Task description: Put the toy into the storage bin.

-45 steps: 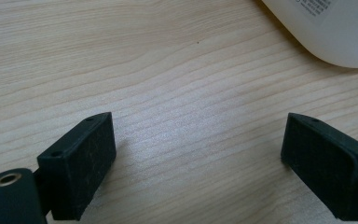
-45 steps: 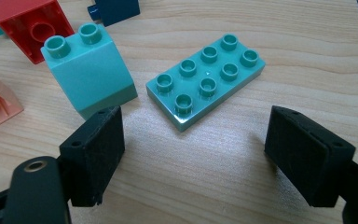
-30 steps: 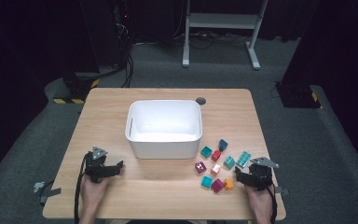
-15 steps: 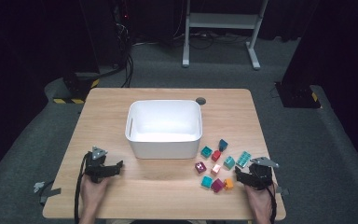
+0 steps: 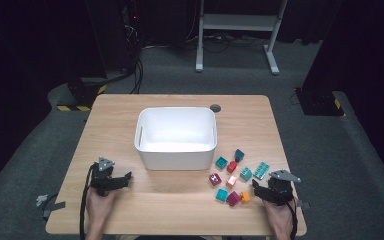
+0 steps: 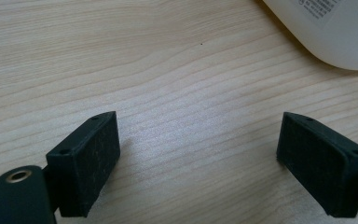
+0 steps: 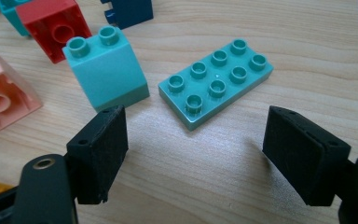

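Note:
A white bin (image 5: pixel 177 159) stands empty at the table's middle. To its right lie several toy bricks, among them a flat teal plate (image 7: pixel 216 81) (image 5: pixel 261 170), a sloped teal brick (image 7: pixel 105 70), a red brick (image 7: pixel 51 25) and a pink brick (image 7: pixel 0 93). My right gripper (image 7: pixel 196 154) (image 5: pixel 256 186) rests low on the wood just short of the teal plate. It is open; its jaws have just been closing a little, with nothing between them. My left gripper (image 6: pixel 198 158) (image 5: pixel 125 177) is open over bare wood, near the bin's front left corner (image 6: pixel 326 32).
A dark blue brick (image 5: pixel 239 154), a magenta brick (image 5: pixel 233 198) and an orange brick (image 5: pixel 245 197) lie in the same cluster. The wooden table (image 5: pixel 180 210) has a round cable hole (image 5: pixel 215 108) behind the bin. Dark floor and a white desk frame (image 5: pixel 240 22) lie beyond.

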A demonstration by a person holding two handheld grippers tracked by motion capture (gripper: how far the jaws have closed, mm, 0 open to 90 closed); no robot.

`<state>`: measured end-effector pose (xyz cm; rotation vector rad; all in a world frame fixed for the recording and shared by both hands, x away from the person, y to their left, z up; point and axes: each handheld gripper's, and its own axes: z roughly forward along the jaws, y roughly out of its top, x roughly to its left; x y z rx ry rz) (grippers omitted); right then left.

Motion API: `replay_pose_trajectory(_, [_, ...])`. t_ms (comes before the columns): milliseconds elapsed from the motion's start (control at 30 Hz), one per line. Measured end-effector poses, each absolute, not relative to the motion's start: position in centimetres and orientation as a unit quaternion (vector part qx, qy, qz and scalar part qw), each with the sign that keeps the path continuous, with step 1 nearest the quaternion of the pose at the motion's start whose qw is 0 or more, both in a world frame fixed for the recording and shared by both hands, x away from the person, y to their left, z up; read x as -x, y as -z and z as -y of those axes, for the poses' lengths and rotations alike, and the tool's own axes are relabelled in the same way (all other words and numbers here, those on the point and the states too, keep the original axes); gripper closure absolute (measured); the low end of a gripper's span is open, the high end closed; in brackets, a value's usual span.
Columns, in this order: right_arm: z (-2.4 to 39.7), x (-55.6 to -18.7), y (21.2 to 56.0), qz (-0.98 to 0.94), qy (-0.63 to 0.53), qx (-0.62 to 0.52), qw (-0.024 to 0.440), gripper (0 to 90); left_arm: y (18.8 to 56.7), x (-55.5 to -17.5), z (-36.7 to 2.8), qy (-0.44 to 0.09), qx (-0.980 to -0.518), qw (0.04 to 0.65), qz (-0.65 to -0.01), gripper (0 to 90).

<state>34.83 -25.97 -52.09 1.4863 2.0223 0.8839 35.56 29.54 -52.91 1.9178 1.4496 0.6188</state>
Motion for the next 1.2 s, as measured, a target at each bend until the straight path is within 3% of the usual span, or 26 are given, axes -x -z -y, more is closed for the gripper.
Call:
replay_pose_trajectory(800, [23.2,-36.1,49.7,-0.764,-0.375,-0.480,0.212,31.8,52.9,-35.6,-29.5,-0.236,-0.731,0.324,-0.553,13.2])
replay_pose_trajectory(1200, [22.4,-37.9,50.4,-0.782,-0.367,-0.464,0.195,44.8,52.9,-35.6,-29.6,-0.236,-0.731,0.324,-0.553,13.2])
